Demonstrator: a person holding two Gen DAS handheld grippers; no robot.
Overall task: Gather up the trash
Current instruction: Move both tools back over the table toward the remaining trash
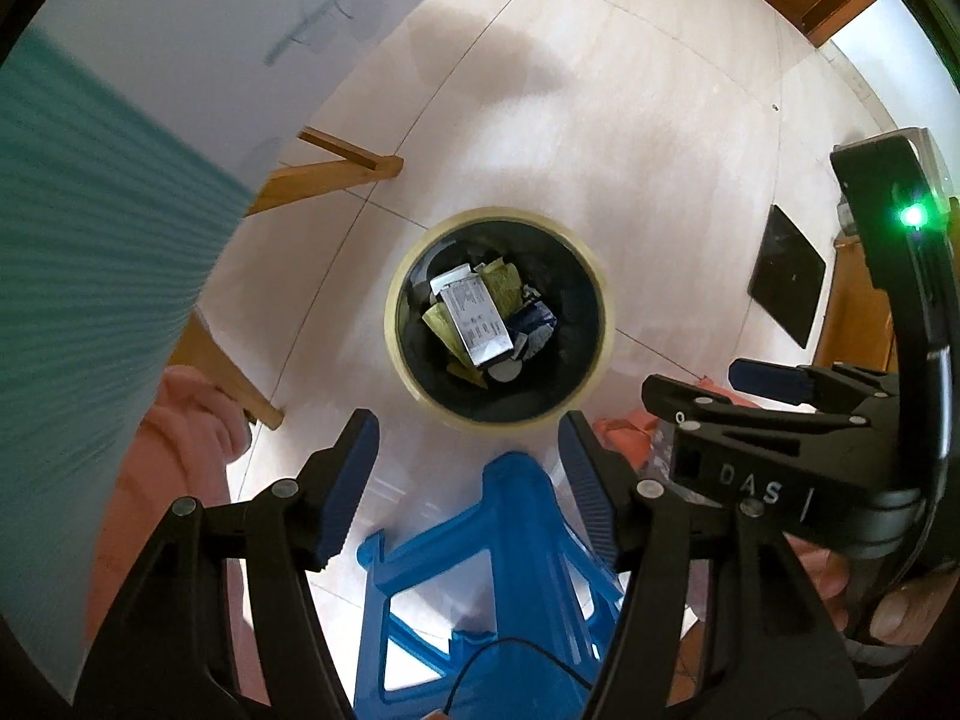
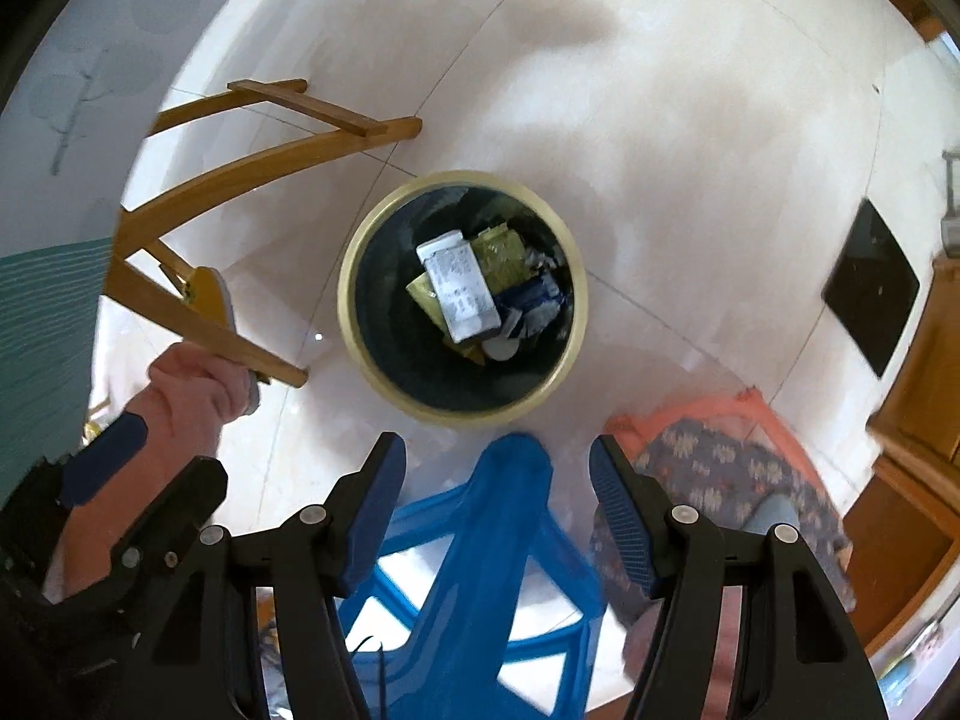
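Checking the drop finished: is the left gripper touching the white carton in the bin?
Apart. The left wrist view shows the left gripper open, floor between it and the white carton inside the bin.

Round trash bin (image 1: 591, 276) (image 2: 354, 324) seen from above, upright on pale tiled floor; cream rim, dark liner inside. Bin partly filled. White printed carton (image 1: 474, 318) (image 2: 459, 291) laid flat on top, slanted. Yellow-green wrappers (image 1: 503, 282) (image 2: 498, 255) tucked beneath it; blue-and-white crumpled packet (image 1: 537, 324) (image 2: 537, 297) beside it.

The blue stool (image 1: 480, 588) runs off the bottom edge; print on the white carton (image 1: 474, 312) is unreadable.
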